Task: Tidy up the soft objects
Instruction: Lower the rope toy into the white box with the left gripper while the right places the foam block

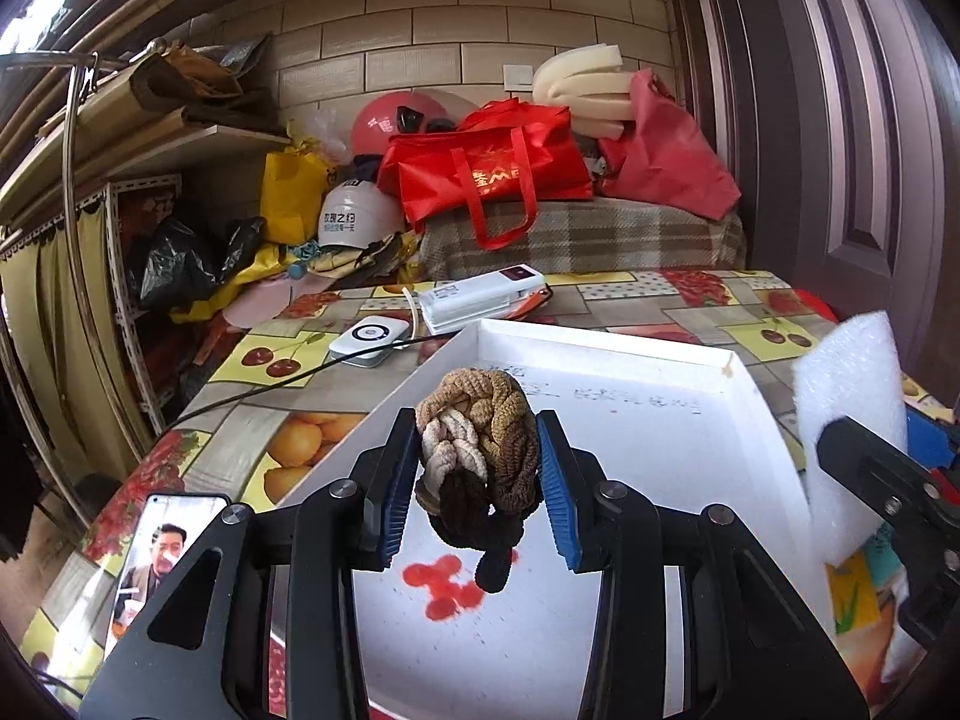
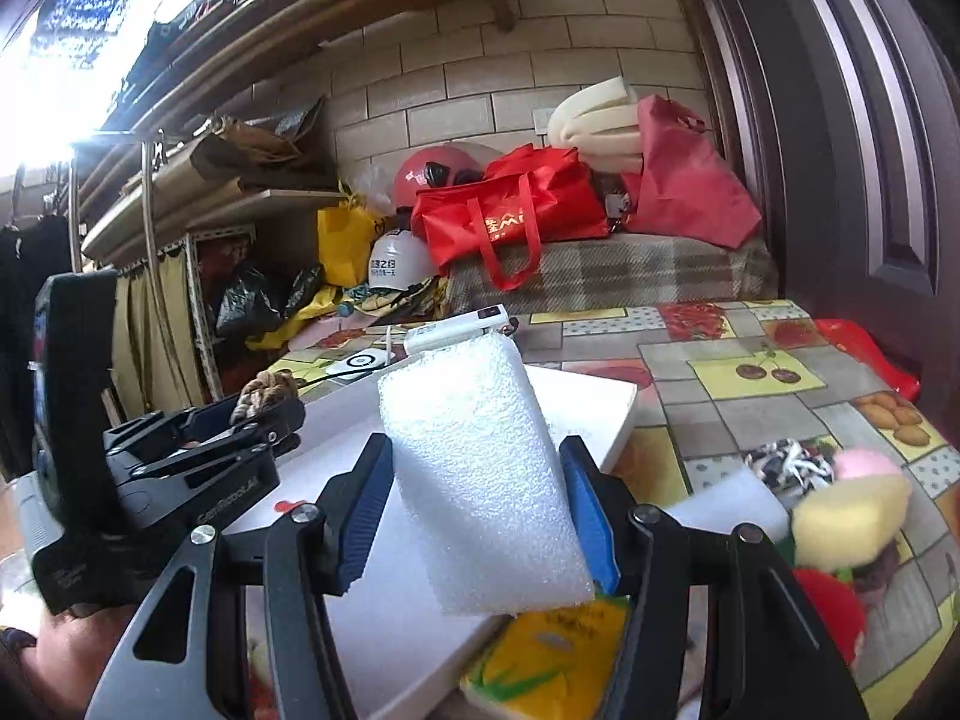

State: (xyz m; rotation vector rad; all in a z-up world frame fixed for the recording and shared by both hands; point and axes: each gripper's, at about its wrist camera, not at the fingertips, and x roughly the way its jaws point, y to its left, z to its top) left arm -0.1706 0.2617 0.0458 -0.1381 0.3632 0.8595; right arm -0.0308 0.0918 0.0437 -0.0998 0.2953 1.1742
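Left wrist view: left gripper clamped on braided rope knot above white tray. Right wrist view: right gripper clamped on white foam block.

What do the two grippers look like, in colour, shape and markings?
Both are black, with angular linkage arms joined by round silver bolts. The left gripper and the right gripper each have two flat fingers lined with ribbed blue pads. In the right wrist view, the left gripper's side bears faint pale lettering, too blurred to read. A bare hand holds it.
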